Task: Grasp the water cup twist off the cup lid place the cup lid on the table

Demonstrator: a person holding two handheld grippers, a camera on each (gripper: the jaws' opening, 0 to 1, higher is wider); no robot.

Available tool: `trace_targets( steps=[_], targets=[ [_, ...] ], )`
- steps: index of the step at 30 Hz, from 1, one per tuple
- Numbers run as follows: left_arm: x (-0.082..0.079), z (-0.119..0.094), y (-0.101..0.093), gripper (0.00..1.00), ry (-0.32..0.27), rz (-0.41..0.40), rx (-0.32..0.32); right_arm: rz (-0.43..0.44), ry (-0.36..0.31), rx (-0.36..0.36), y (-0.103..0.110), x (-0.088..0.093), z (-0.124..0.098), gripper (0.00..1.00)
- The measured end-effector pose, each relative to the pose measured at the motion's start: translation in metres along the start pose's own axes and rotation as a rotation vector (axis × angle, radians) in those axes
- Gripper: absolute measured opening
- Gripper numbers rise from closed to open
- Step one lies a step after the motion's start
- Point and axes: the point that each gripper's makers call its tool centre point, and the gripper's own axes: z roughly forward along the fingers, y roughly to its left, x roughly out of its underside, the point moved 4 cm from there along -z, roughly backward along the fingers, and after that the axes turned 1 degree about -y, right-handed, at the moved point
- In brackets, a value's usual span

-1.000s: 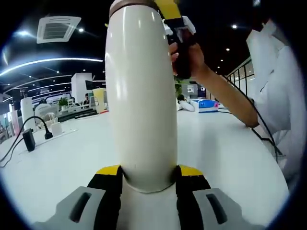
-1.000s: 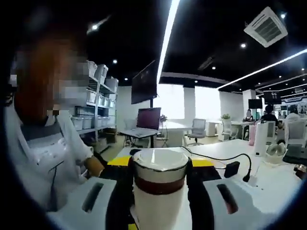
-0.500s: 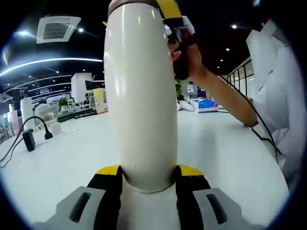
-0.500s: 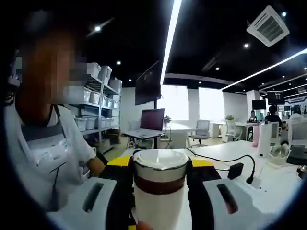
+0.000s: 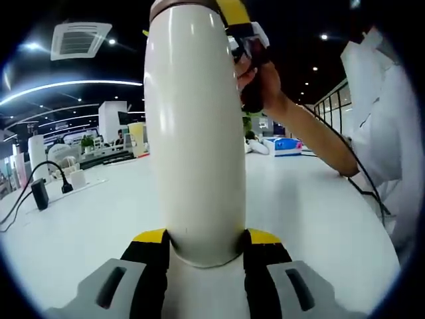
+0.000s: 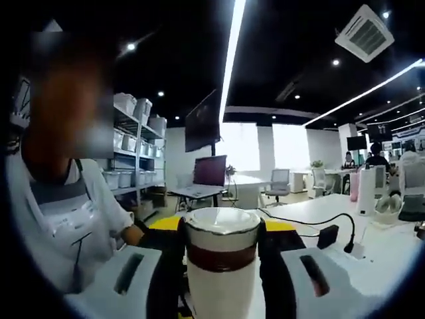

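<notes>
A tall cream water cup (image 5: 194, 133) stands upright on the white table (image 5: 80, 226). My left gripper (image 5: 207, 242) is shut on its base, yellow-tipped fingers (image 5: 151, 240) on either side. In the right gripper view, the cup lid (image 6: 221, 239), white with a dark brown band, sits between the black jaws of my right gripper (image 6: 221, 234), which is shut on it. In the left gripper view, the right gripper (image 5: 244, 30) and the person's hand (image 5: 260, 80) show at the cup's top right.
A black power adapter with cable (image 5: 40, 194) lies on the table at the left. A person in a white shirt (image 5: 385, 113) stands at the right. Shelves with boxes (image 6: 136, 153), a laptop desk (image 6: 207, 174) and office chairs lie beyond.
The right gripper view has tilted slightly, with the room shifting down and the lid staying between the jaws. The left gripper and cup body have held still.
</notes>
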Motion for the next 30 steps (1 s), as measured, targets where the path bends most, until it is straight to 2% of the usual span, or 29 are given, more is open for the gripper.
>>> trace_targets(
  steps=[4,16,22,30],
  targets=[
    [0.000,0.000,0.000,0.45,0.001,-0.002,0.002,-0.006,-0.023,0.008,-0.001,-0.008,-0.002,0.45],
    [0.000,0.001,-0.001,0.45,0.002,0.004,0.005,-0.017,-0.063,0.044,0.005,-0.017,-0.008,0.45],
    [0.000,0.001,0.000,0.45,0.001,0.006,0.005,-0.037,-0.115,0.103,0.008,-0.030,-0.030,0.45],
    [-0.001,0.002,0.000,0.45,0.001,0.008,0.006,-0.059,-0.128,0.229,0.008,-0.027,-0.068,0.45]
  ],
)
